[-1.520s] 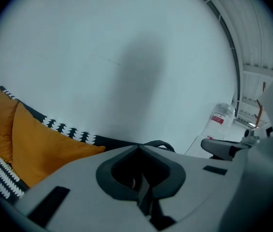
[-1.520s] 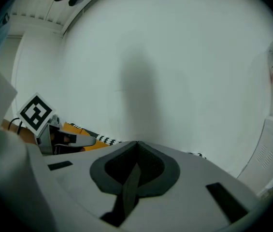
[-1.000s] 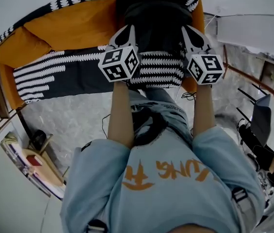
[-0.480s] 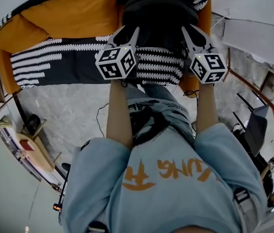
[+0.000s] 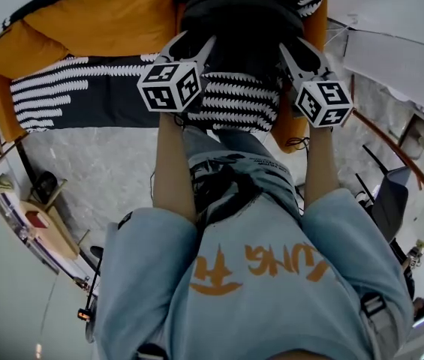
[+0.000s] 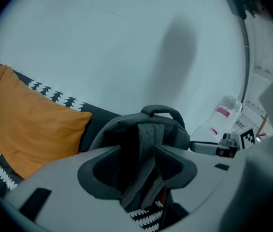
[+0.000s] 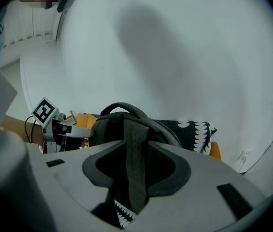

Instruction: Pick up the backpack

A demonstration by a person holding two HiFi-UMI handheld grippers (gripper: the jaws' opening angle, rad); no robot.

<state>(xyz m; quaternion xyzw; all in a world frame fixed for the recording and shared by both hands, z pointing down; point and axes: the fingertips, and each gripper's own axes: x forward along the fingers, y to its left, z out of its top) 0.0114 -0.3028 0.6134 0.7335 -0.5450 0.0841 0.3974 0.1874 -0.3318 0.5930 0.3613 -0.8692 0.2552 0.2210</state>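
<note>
the left tool (image 6: 137,153) is standing with its jaws wide apart, having just been opening, and a grey strap (image 6: 145,141) of the backpack (image 6: 122,129) is hanging loose in the gap between them, with neither pad pressing on it. the right tool (image 7: 136,153) is likewise showing its jaws spread after opening, a second strap (image 7: 135,144) running down between them and not being squeezed. the dark backpack is sitting upright just ahead of both tools and between them, its top handle (image 7: 122,108) arching above the jaws. it is resting on a sofa (image 5: 285,126), on a black-and-white patterned blanket (image 5: 84,96) that is spreading away to the left tool's outer side. an orange cushion (image 6: 35,129) is leaning against the sofa back, further out beyond the left tool. behind the tools, the person's bare forearms (image 5: 172,163) are reaching forward from light blue sleeves (image 5: 151,276).
</note>
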